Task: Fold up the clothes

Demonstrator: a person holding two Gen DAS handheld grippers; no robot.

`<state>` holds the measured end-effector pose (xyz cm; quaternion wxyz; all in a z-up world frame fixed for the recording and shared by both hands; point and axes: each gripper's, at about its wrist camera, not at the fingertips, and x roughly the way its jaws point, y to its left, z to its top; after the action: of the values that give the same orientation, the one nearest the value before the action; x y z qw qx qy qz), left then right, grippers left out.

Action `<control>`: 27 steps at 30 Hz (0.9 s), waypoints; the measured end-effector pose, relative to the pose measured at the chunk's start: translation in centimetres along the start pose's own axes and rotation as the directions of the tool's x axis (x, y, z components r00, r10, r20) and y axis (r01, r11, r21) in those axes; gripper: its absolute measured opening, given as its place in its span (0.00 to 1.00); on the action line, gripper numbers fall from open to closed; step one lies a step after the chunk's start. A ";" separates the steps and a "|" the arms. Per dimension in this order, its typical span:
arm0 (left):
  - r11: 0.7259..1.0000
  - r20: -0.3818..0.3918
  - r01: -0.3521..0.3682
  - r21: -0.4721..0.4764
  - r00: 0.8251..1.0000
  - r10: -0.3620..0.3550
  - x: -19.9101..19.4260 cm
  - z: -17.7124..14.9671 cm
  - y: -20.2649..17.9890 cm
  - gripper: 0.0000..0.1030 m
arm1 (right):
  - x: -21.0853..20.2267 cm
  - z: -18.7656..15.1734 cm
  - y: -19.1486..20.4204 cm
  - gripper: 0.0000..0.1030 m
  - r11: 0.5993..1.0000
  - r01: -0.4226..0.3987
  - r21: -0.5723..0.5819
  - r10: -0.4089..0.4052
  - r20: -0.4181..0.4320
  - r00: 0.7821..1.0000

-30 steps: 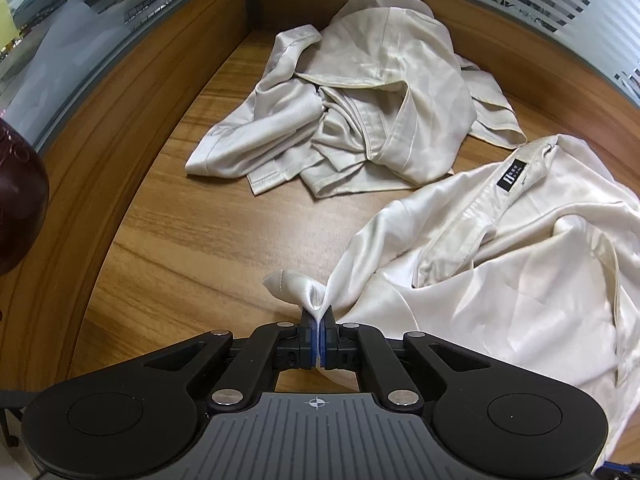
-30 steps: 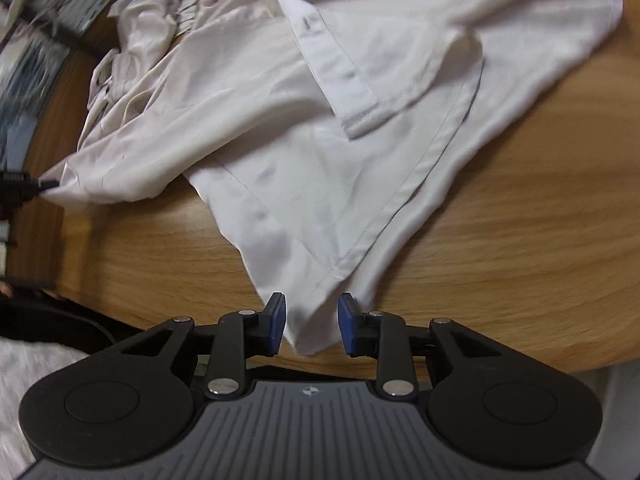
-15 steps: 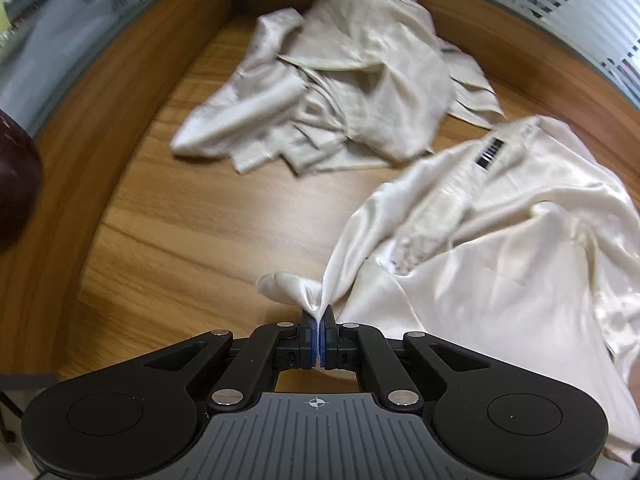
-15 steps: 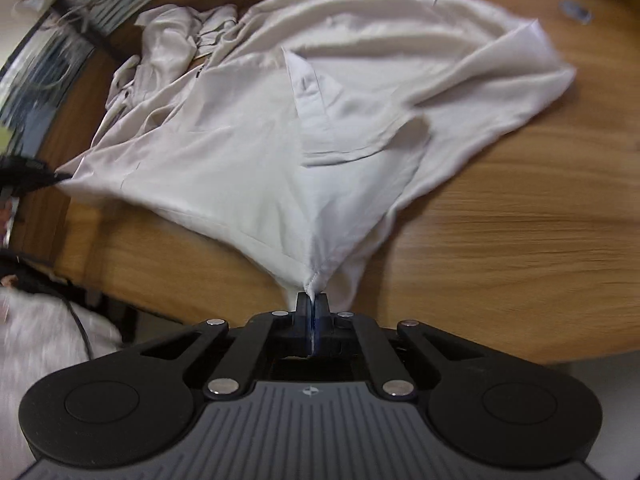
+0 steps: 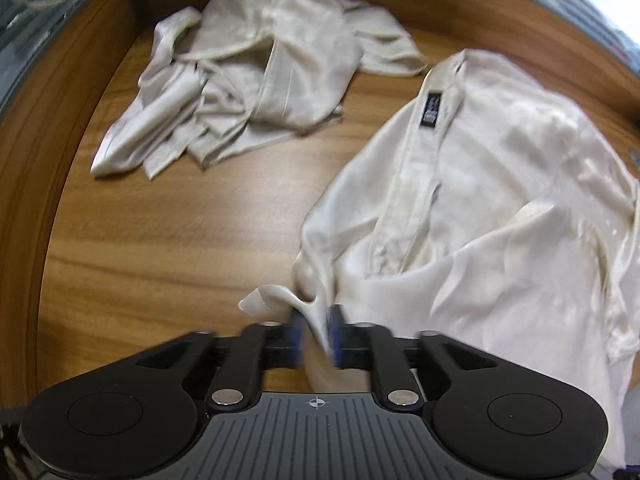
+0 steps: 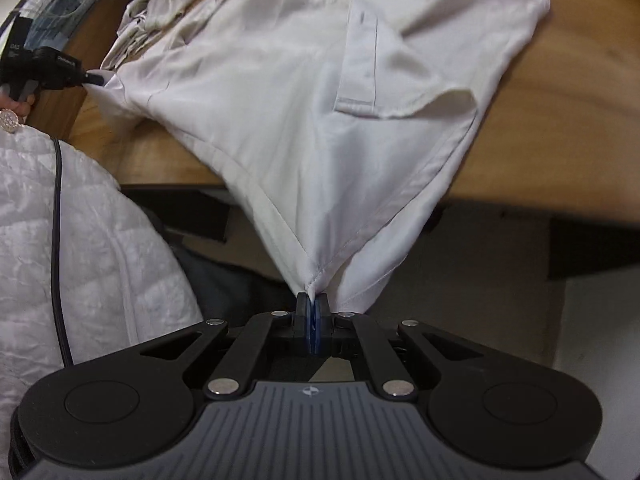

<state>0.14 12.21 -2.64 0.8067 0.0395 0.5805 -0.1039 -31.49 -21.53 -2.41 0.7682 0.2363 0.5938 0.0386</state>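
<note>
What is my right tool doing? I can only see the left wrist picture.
Observer: The right tool pinches a hem corner of the shirt. Its jaws are opening, with cloth between them.
Operator: Is that corner lying on the table?
Observer: No. It is pulled out past the edge of the table, in the air.
Operator: Who is near it?
Observer: A person's white quilted jacket fills the left side of the right wrist view.

Cream shirt [image 5: 500,208] spread; another [image 5: 256,72] crumpled
</note>
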 end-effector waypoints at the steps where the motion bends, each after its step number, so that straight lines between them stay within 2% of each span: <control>1: 1.000 0.019 0.010 0.002 1.000 -0.010 -0.3 0.2 0.0 0.47 | -0.1 0.0 0.1 0.08 1.000 -0.002 0.004 0.002 0.005 1.000; 2: 1.000 0.047 0.025 0.001 0.999 -0.025 -0.9 0.5 0.0 0.49 | -0.4 0.3 0.2 0.10 1.000 -0.001 0.004 0.001 0.014 1.000; 3: 0.999 0.073 0.038 0.001 0.997 -0.038 -1.3 0.8 0.0 0.52 | -0.7 0.7 0.2 0.20 1.000 0.002 0.001 -0.002 0.025 1.000; 5: 0.999 0.102 0.049 0.020 0.993 -0.051 -1.7 1.6 -0.2 0.57 | -1.4 1.6 0.2 0.30 1.000 0.011 -0.010 -0.011 0.053 0.999; 10: 0.994 0.092 0.053 0.098 0.994 -0.062 -0.1 3.5 -2.1 0.57 | -1.5 5.1 0.3 0.32 0.993 0.112 -0.024 -0.108 0.131 0.985; 13: 0.987 0.074 0.066 0.146 0.994 -0.077 1.7 4.1 -3.5 0.57 | -0.3 7.5 0.5 0.33 0.989 0.142 -0.051 -0.132 0.164 0.978; 17: 0.977 0.060 0.094 0.193 0.992 -0.107 4.5 4.4 -4.6 0.57 | 2.3 10.3 1.3 0.43 0.978 0.177 -0.112 -0.153 0.196 0.969; 21: 0.970 0.038 0.102 0.219 0.993 -0.113 7.2 4.5 -5.4 0.57 | 5.2 12.5 2.0 0.50 0.963 0.220 -0.159 -0.187 0.197 0.962; 24: 0.967 0.031 0.138 0.212 0.989 -0.148 8.3 4.6 -5.7 0.58 | 6.7 13.3 2.3 0.54 0.955 0.233 -0.183 -0.197 0.196 0.961; 27: 0.962 0.019 0.157 0.223 0.986 -0.166 9.2 4.8 -6.4 0.58 | 7.5 13.8 2.3 0.54 0.951 0.245 -0.188 -0.207 0.201 0.957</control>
<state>6.05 3.92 -9.43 0.7969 0.0795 0.5512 -0.2340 -15.94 -21.31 -5.62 0.8385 0.0864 0.5379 -0.0086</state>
